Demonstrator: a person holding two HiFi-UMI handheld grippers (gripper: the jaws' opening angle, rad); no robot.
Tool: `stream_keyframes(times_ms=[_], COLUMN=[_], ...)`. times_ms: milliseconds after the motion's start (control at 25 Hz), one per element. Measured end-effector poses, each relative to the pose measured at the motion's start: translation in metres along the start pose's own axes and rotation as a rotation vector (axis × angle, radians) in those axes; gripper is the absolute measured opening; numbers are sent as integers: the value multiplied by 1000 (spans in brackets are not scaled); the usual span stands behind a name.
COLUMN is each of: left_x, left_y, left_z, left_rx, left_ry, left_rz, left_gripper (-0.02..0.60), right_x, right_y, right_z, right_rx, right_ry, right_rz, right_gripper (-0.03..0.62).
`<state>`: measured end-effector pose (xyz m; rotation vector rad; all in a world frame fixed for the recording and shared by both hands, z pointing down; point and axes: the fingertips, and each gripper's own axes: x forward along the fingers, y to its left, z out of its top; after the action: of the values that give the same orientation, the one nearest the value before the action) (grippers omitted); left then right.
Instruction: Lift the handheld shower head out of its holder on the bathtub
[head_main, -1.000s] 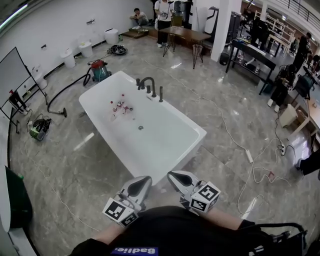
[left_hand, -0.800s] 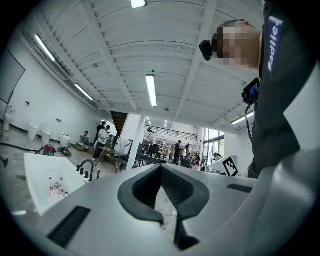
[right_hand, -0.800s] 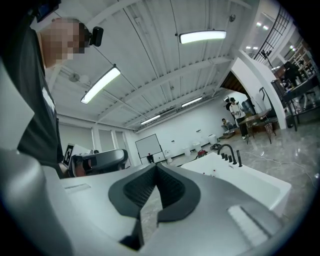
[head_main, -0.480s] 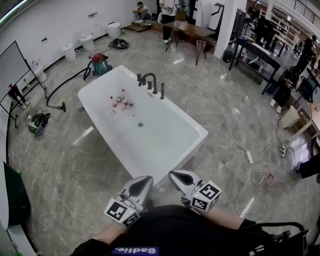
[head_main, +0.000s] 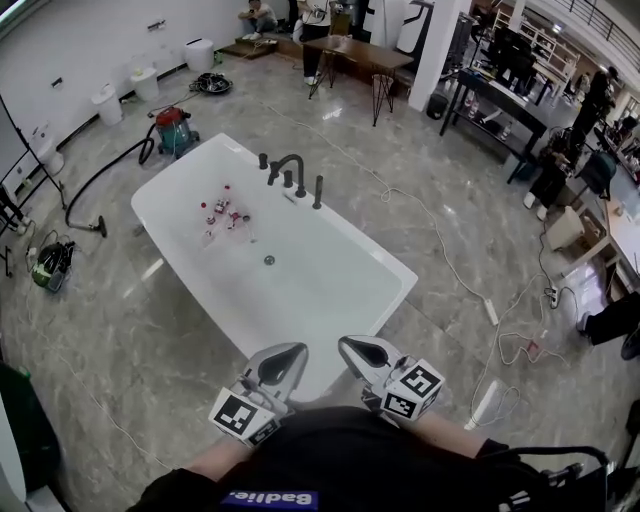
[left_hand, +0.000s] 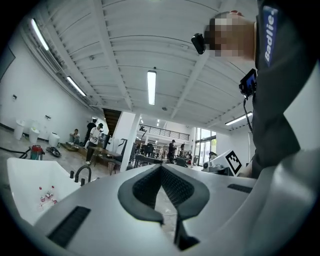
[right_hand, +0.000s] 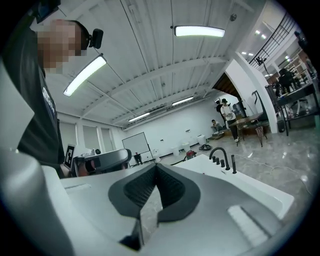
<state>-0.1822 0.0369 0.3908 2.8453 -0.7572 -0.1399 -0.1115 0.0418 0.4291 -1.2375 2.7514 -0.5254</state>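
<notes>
Left gripper (head_main: 283, 358) and right gripper (head_main: 360, 352): both clenched, empty, held at the near end of the bathtub (head_main: 340, 290). Shower head (head_main: 318, 192) stands in its holder on the far rim, well apart. Step judged: approach. Next move: close in, open one gripper.

Glossy bathtub (head_main: 325, 285), seemingly matt-black faucet (head_main: 291, 168)

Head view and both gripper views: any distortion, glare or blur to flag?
Head view: fisheye curvature, bright glare patches on the glossy floor, bathtub sharp. Left gripper view: dark vignette, heavy bending, ceiling lamp blown out. Right gripper view: same vignette, overexposed strip light.
</notes>
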Motion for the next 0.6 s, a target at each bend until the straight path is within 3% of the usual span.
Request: stream_keyframes(times_ms=[280,440,600], left_x=[10,19,30], left_y=[85,123,135], left_z=[22,29,31], left_rx=[15,19,19], left_ry=[33,15,16], left_rz=[-53,-28,-14], left_gripper=[6,6,6], right_x=[75,94,100], right_y=[-27,-37,-51], right_z=[23,27,28], right_rx=[2,-13,-5], right_ry=[-18,-4,-3], right_rz=[-82,-93,-91], right_gripper=[0,0,0])
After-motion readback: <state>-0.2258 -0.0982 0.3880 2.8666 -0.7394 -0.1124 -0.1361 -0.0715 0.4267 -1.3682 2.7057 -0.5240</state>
